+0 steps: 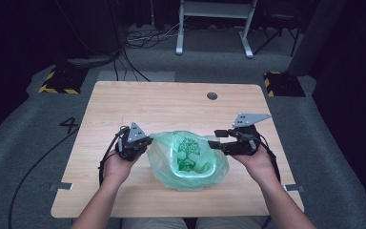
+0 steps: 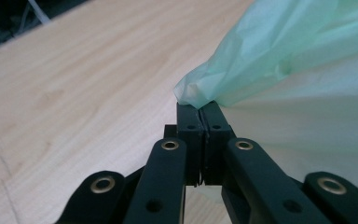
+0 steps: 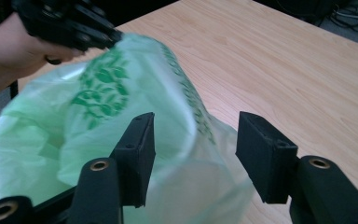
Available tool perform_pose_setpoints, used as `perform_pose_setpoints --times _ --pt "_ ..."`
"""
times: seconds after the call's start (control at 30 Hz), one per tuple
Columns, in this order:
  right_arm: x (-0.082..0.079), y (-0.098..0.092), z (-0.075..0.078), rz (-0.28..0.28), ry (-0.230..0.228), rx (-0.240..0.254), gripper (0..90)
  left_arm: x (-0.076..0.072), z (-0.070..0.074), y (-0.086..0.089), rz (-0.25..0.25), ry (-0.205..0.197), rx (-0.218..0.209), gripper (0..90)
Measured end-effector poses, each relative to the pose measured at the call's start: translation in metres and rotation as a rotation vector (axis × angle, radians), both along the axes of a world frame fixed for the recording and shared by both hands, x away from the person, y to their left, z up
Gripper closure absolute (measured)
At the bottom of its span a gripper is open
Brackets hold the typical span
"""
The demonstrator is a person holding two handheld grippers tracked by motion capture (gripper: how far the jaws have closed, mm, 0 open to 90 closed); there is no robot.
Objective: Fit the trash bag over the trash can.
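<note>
Green plastic bag (image 1: 188, 160) on near table (image 1: 171, 102), left gripper (image 2: 199, 116) clamped on its left edge, right gripper (image 3: 193, 149) jaws apart around the bag's right rim, not pressing it.

Place: a recording lab or test room, not a home.
Table: one plain wooden table (image 1: 124, 105) with a round cable hole (image 1: 212, 96), standing alone on grey carpet (image 1: 14, 138).
Floor marks: a black number taped on the carpet (image 1: 69, 125) beside the table.
Stands: bases with yellow-and-black hazard stripes (image 1: 59, 81) at the two far corners.
Cabling: loose black and white cables (image 1: 145, 38) across the floor.
Background: dark surroundings, with a white metal frame (image 1: 214, 24) behind.
</note>
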State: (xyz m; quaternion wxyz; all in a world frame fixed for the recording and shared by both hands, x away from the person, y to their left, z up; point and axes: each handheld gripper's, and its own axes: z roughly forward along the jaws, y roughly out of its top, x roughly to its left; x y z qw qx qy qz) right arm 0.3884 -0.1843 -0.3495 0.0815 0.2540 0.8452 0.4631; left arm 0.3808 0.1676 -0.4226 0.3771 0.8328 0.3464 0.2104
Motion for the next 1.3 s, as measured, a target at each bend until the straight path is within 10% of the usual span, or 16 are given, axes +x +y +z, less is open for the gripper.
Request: perform_pose_setpoints --times 0.1,0.13,0.27,0.47,0.63,0.9,1.3 --pt "-0.005 0.009 0.003 0.041 -0.023 -0.008 45.6 -0.002 -0.005 -0.007 -0.003 0.015 0.047 82.2" --pt "-0.008 0.015 0.003 0.059 -0.036 -0.029 46.4 -0.003 -0.005 -0.008 0.005 0.013 0.057 68.2" --pt "-0.011 0.026 0.002 0.081 -0.072 -0.118 63.9 -0.013 0.001 0.001 0.035 0.0 -0.04 47.4" --pt "-0.006 0.03 0.002 0.054 -0.089 -0.184 90.0 -0.043 0.013 0.011 0.006 -0.067 -0.161 44.7" --pt "0.0 0.028 0.006 -0.032 -0.135 -0.205 90.0 -0.056 0.018 0.009 -0.045 -0.077 -0.147 44.7" --pt "-0.003 0.03 0.014 0.054 -0.124 -0.132 37.7 -0.063 0.011 0.022 -0.024 -0.055 -0.132 44.6" --pt "-0.023 0.064 0.025 0.234 -0.149 -0.139 15.0 -0.077 0.01 0.04 0.03 -0.058 -0.138 44.6"
